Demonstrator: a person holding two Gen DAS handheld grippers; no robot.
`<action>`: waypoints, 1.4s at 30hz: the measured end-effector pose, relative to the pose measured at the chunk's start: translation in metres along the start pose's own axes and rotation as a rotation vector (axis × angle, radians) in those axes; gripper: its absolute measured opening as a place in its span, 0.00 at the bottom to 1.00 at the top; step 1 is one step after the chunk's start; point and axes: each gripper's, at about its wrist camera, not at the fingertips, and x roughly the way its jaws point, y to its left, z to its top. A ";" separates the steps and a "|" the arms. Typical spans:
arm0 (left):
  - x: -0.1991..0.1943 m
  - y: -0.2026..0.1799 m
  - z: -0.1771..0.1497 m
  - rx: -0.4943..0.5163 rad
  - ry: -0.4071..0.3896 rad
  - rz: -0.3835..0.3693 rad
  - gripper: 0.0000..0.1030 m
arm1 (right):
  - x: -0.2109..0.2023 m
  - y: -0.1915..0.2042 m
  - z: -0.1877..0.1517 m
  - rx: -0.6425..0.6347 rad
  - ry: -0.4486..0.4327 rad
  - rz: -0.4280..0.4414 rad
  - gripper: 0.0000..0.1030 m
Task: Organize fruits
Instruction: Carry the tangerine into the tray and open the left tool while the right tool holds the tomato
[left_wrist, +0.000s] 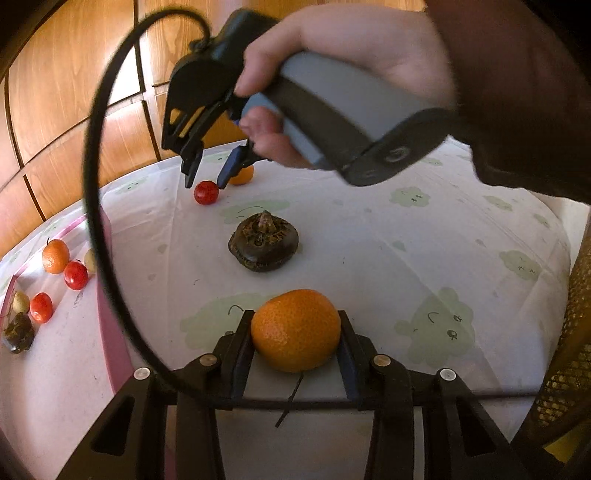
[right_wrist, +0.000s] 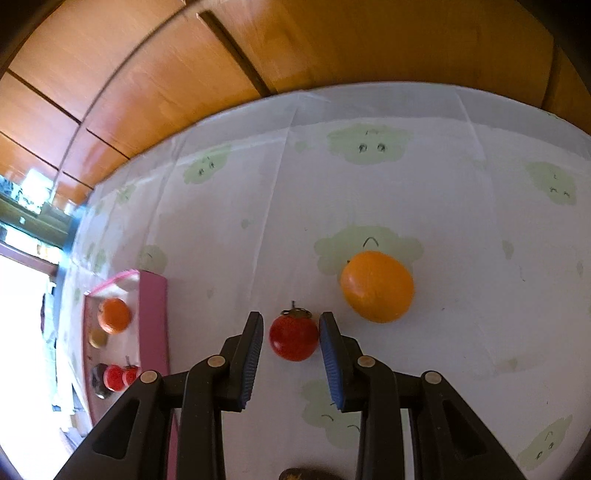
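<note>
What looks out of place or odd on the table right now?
Nothing is spilled or damaged. Four pieces remain outside the pink tray: a large orange mandarin between the left gripper's fingers, a small red fruit between the right gripper's fingers, a dark brown water chestnut, and a smooth orange fruit.
</note>
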 end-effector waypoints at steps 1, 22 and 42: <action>-0.001 0.001 0.000 -0.001 0.000 -0.001 0.41 | 0.003 0.000 0.000 -0.012 0.010 -0.006 0.30; 0.003 -0.006 -0.001 0.023 -0.002 0.027 0.41 | -0.086 -0.096 -0.094 -0.206 0.069 -0.269 0.27; -0.002 -0.004 0.015 -0.046 0.101 0.026 0.39 | -0.075 -0.104 -0.103 -0.191 0.021 -0.313 0.27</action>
